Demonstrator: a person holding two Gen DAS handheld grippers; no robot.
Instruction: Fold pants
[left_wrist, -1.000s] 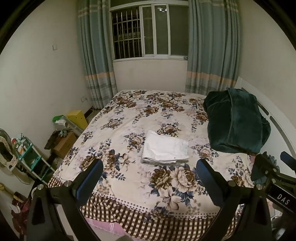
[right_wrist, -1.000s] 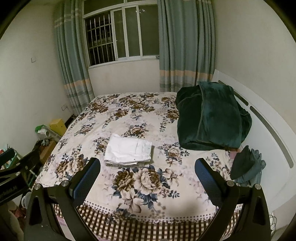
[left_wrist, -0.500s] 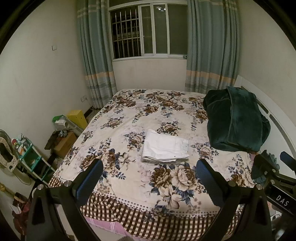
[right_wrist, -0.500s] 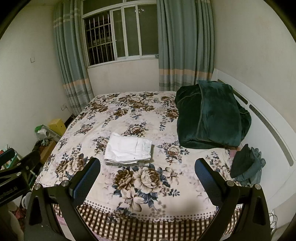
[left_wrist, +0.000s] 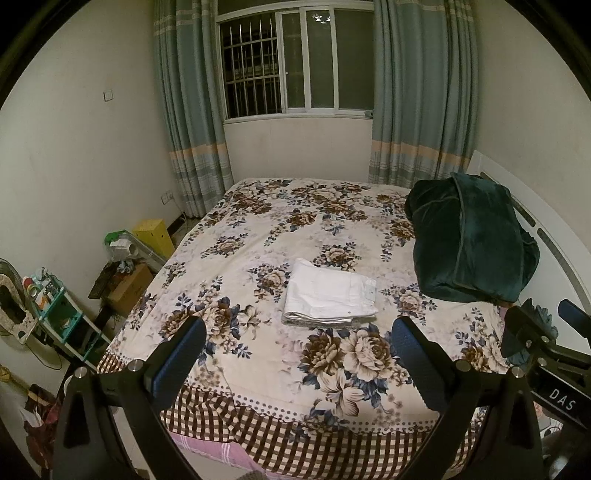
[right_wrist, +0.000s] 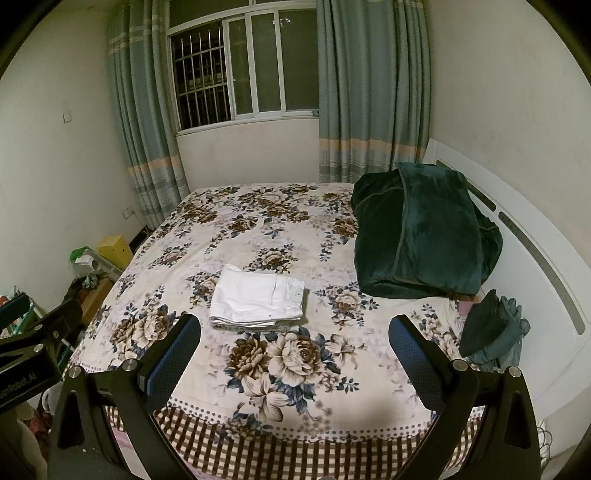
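White pants (left_wrist: 328, 295) lie folded in a flat rectangle on the floral bedspread (left_wrist: 280, 229), near the middle of the bed; they also show in the right wrist view (right_wrist: 256, 300). My left gripper (left_wrist: 297, 345) is open and empty, held back over the bed's near edge, well short of the pants. My right gripper (right_wrist: 293, 341) is also open and empty, at about the same distance, with the pants ahead and to the left. The right gripper's body shows at the right edge of the left wrist view (left_wrist: 546, 354).
A dark green blanket (right_wrist: 421, 236) is heaped at the right by the white headboard (right_wrist: 535, 236). A small dark garment (right_wrist: 491, 332) lies at the near right. Boxes and a shelf (left_wrist: 62, 317) crowd the floor at the left. Window and curtains stand behind.
Both views have drifted slightly; the pants lie unmoved and both grippers stay open.
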